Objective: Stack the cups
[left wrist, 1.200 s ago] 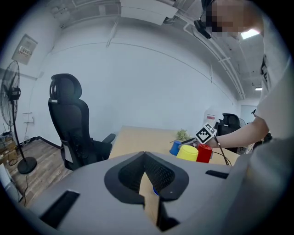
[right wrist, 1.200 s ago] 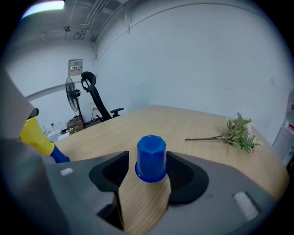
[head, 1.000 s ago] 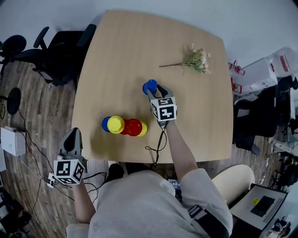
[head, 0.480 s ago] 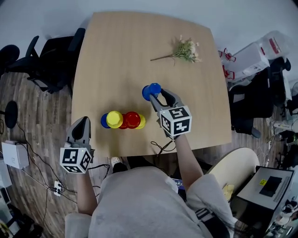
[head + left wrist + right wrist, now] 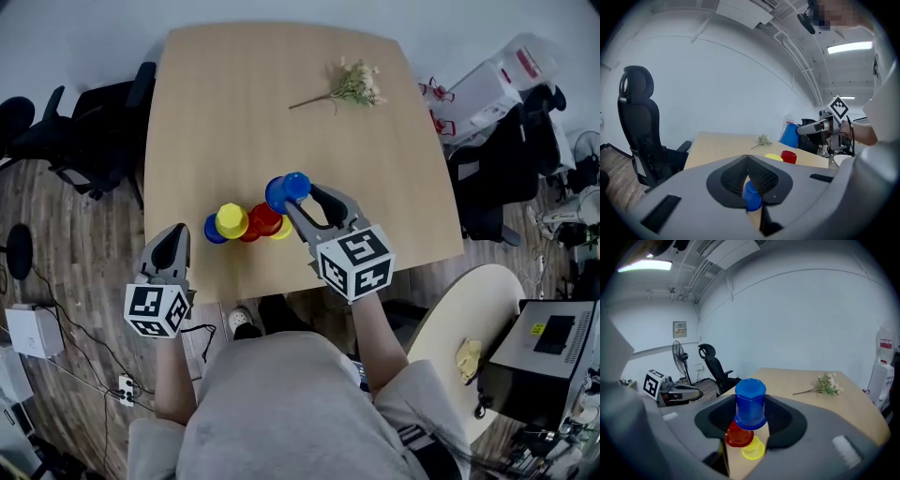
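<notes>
Open tabletop (image 5: 272,122) stretches between the cup cluster (image 5: 234,222) at its near edge and the flower sprig (image 5: 352,85) far back; an office chair (image 5: 94,131) flanks the left

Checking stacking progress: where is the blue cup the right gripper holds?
Head view, centre: the blue cup, in the right gripper, is held off the table by the red cup.

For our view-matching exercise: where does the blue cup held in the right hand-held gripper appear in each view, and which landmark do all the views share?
Head view: blue cup near the picture's centre.
Left gripper view: blue cup right of centre, about mid-height.
Right gripper view: blue cup in the middle, between the jaws.
Shared landmark: flower sprig.
</notes>
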The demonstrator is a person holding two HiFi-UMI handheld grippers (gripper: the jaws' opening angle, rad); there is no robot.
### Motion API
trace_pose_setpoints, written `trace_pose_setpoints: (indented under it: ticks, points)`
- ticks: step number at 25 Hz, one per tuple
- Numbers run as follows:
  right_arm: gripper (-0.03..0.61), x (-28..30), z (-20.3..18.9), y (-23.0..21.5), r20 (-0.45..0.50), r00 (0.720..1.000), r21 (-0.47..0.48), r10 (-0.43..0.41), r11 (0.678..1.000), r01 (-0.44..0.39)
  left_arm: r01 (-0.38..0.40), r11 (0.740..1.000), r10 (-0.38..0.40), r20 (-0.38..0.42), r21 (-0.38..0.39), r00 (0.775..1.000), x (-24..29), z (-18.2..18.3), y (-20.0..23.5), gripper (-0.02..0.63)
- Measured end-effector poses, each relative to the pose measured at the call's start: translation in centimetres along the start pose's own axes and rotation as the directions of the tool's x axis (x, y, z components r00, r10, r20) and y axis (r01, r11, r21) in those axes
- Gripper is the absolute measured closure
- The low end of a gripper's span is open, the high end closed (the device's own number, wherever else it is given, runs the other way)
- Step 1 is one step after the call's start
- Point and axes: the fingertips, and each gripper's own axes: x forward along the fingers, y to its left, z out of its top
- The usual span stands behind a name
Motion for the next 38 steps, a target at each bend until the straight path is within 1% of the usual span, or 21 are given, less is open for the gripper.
trace_pose_setpoints:
  ticks: [4, 8, 16, 23, 25, 28, 31, 33, 36, 37, 38]
  points:
    - [0.380, 0.4, -0.1, 3.3, -0.010, 1.000, -0.045, 0.030, 0.999, -0.030, -0.002, 1.000, 0.002, 0.002, -0.005, 1.000, -1.7, -0.5, 0.2, 0.606]
    - [0.380, 1.6, -0.3, 5.5, -0.034, 0.998, -0.088, 0.044, 0.995, -0.047, -0.018, 1.000, 0.018, 0.004, -0.015, 1.000, -3.5, -1.0, 0.8, 0.606]
    - [0.379, 3.2, -1.0, 7.1, -0.075, 0.996, -0.127, 0.039, 0.991, -0.048, -0.057, 0.998, 0.057, 0.002, -0.035, 0.998, -6.0, -1.8, 2.3, 0.606]
    - [0.367, 3.5, -1.0, 7.1, -0.056, 0.998, -0.133, 0.023, 0.991, -0.030, -0.063, 0.997, 0.063, 0.005, -0.037, 0.998, -6.6, -1.7, 2.7, 0.606]
    - [0.347, 3.4, -0.8, 7.2, -0.043, 0.999, -0.123, 0.029, 0.992, -0.034, -0.061, 0.997, 0.062, 0.009, -0.036, 0.998, -6.6, -1.5, 2.7, 0.606]
    - [0.341, 2.9, -0.1, 7.3, -0.008, 1.000, -0.114, 0.030, 0.993, -0.031, -0.056, 0.998, 0.057, 0.015, -0.031, 0.998, -6.7, -1.2, 2.5, 0.606]
    - [0.346, 1.5, 1.0, 7.0, 0.039, 0.999, -0.137, -0.004, 0.991, 0.009, -0.045, 0.999, 0.046, 0.027, -0.022, 0.999, -6.5, -0.6, 2.2, 0.606]
    - [0.435, 0.3, 1.3, 6.8, 0.062, 0.998, -0.152, -0.031, 0.988, 0.040, -0.035, 0.999, 0.035, 0.034, -0.012, 0.999, -6.4, -0.2, 2.1, 0.606]
    - [0.550, -1.4, 1.3, 6.4, 0.095, 0.993, -0.140, -0.069, 0.987, 0.082, -0.013, 1.000, 0.013, 0.043, 0.005, 0.999, -6.2, 0.4, 1.6, 0.606]
    - [0.567, -2.0, 1.2, 6.2, 0.105, 0.991, -0.130, -0.079, 0.987, 0.092, -0.004, 1.000, 0.004, 0.047, 0.011, 0.999, -6.2, 0.6, 1.4, 0.606]
    - [0.568, -2.5, 1.1, 6.1, 0.115, 0.990, -0.118, -0.087, 0.988, 0.101, 0.005, 1.000, -0.006, 0.052, 0.017, 0.999, -6.1, 0.9, 1.1, 0.606]
